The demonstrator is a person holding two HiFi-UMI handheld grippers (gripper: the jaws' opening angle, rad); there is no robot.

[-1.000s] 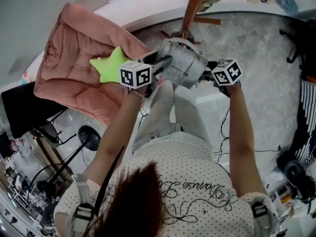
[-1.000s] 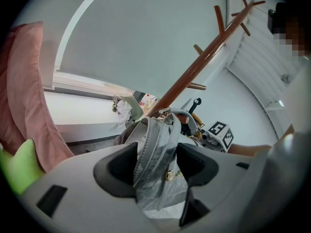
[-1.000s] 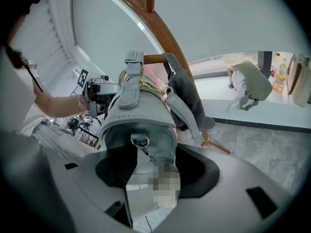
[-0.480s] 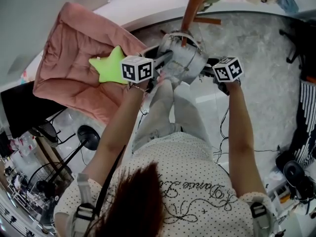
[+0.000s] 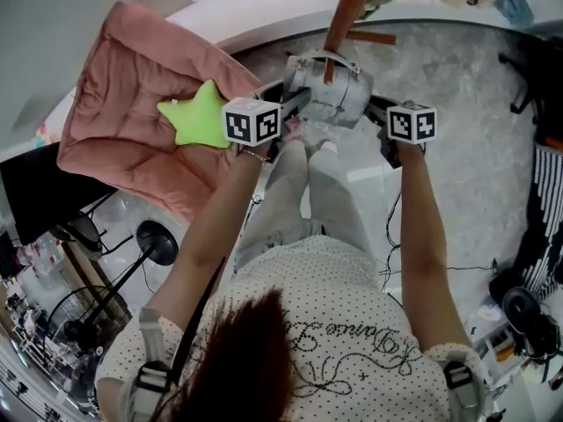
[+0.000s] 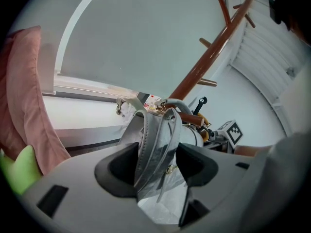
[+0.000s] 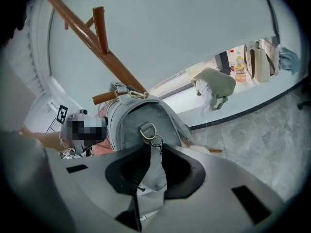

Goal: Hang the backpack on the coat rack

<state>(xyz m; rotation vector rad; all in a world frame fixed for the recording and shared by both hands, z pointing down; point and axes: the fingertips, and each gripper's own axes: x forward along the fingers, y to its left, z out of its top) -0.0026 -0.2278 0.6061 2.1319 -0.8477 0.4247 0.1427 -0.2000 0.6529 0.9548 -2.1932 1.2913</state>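
Grey backpack (image 5: 334, 99) held up off the floor (image 5: 466, 86), right against the brown coat rack (image 5: 347, 11), between both grippers. Left gripper (image 6: 158, 149): fingers clamped on the bunched grey shoulder straps, which run up between them to the top of the bag. Right gripper (image 7: 154, 152): fingers have just been closing and now pinch a grey strap tab hanging below a metal ring (image 7: 148, 130) on the bag's side; the tab fills the narrow gap between them. Right gripper view: bag's top carry loop (image 7: 127, 92) sits at a short peg (image 7: 104, 98) low on the rack's pole; cannot tell whether the loop is over the peg or only beside it. Further pegs stick out higher up the slanted pole. Head view: both arms stretched forward, bag in front of the person's knees. Pink cushion (image 5: 132, 104) lies to the left, with a green star pillow (image 5: 198, 117) on it, just beside the left gripper's marker cube (image 5: 252, 121).
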